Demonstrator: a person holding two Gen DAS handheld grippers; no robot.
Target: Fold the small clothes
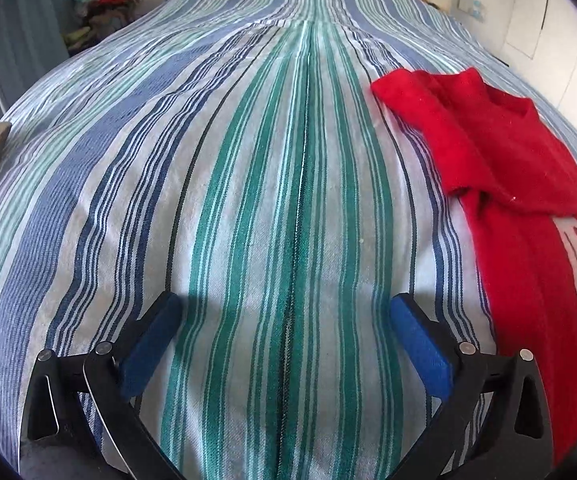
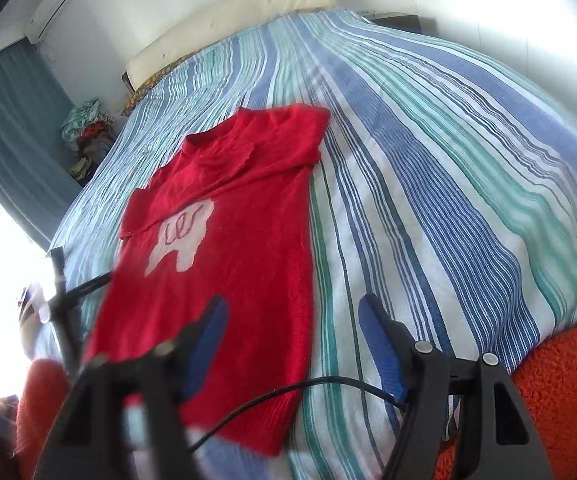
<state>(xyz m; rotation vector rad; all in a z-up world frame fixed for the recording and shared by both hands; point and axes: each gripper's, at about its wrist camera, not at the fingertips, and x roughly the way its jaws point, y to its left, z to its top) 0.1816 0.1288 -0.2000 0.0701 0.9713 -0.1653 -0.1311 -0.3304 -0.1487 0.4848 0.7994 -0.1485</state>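
striped bedspread (image 1: 248, 160), red sweater (image 2: 228, 240) laid flat, both grippers' fingers spread, nothing held

Both wrist views look steeply down, close over the striped bedspread (image 1: 272, 208), sharing the red sweater (image 2: 228, 216).

A small red knitted sweater (image 2: 248, 216) lies flat on the striped bedspread, neck toward the far end. Both sleeves are folded in across its chest. A white tooth-shaped patch shows on its front.
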